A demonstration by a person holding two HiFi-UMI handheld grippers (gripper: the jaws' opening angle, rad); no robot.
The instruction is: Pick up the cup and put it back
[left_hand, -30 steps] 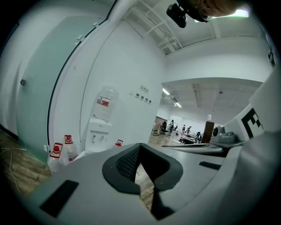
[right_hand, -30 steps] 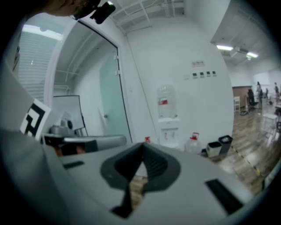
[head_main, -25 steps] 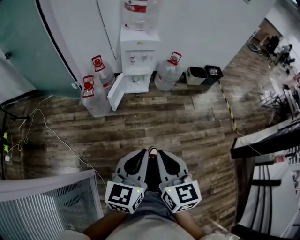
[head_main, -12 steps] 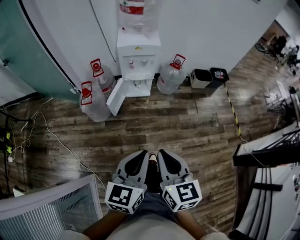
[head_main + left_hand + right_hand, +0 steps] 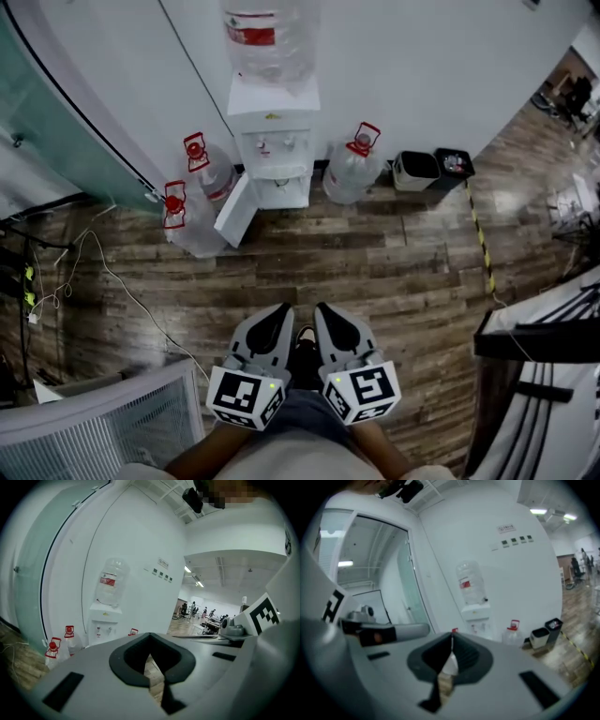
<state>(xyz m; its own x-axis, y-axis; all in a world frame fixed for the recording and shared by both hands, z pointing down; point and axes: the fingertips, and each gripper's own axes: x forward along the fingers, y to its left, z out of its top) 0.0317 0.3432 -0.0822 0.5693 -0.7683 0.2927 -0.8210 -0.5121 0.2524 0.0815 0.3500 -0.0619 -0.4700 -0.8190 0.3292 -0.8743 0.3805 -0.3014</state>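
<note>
Closer than a second ago, the white bottle-topped water dispenser (image 5: 273,141) sits ahead while you carry left gripper (image 5: 279,314) and right gripper (image 5: 325,314) side by side, both pinched closed on nothing, likely just transit, since no cup shows anywhere.

Water dispenser (image 5: 273,141) stands against the white wall (image 5: 422,56).

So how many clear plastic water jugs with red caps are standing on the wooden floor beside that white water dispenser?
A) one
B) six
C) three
C: on the wooden floor, a clear red-capped jug and a second jug stand left of the white water dispenser, and a third jug stands right of it.
</note>
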